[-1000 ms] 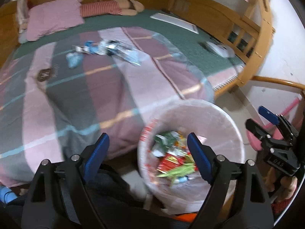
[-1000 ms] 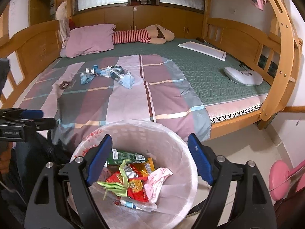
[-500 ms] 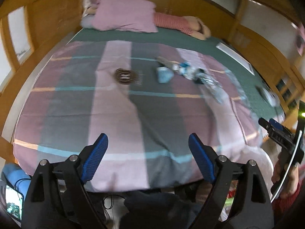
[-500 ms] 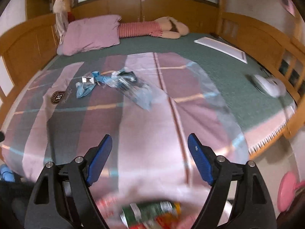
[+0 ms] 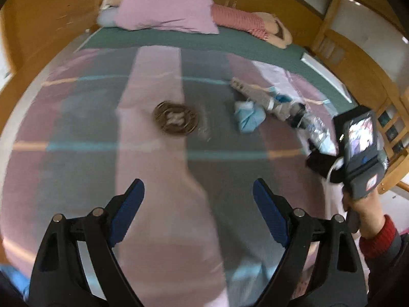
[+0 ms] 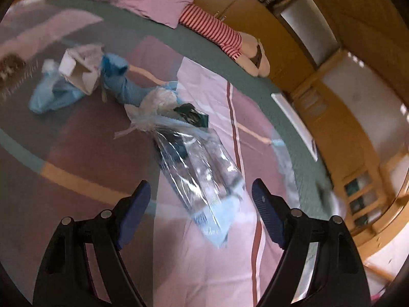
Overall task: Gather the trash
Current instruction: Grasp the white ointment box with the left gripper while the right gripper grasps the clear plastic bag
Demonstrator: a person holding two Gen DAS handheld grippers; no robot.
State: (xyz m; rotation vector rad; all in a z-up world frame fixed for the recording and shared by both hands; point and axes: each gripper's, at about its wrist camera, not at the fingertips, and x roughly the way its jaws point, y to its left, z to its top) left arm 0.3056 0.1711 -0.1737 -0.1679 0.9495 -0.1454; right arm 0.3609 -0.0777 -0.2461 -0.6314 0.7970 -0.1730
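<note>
the right tool (image 6: 200,199) is seen with its jaws spread wide and nothing between the pads, poised above the near end of a clear plastic bag (image 6: 202,168) that lies flat on the striped blanket (image 6: 97,153) of the bed. the left tool (image 5: 198,204) is likewise held wide open and empty, over bare blanket with no trash beneath it. the rest of the trash is gathered further up the blanket: a crumpled blue wrapper (image 6: 53,94), a small white carton (image 6: 79,74) lying on its side, a blue glove-like piece (image 6: 122,84), a white crinkled wad (image 6: 156,105) and a dark green packet (image 6: 191,115), the last two touching the far end of the clear bag. a round brown patch (image 5: 176,119) is printed or sewn on the blanket and is probably not trash. the step in hand is judged to be the reach for the clear bag. it is best done by lowering the right tool until one pad slides under a raised fold, since a flat film offers little to pinch and blanket cloth could be caught with it; the pads should be closed across the bag's width, and the lift kept slow so that loose contents are not spilled. the right tool is pitched down toward the bed and rolled, so that the scene sits tilted in its view; in the left view it is seen at the right edge, gripped by a hand (image 5: 363,212) in a red cuff. the left tool is angled more steeply downward, level across its jaws.
</note>
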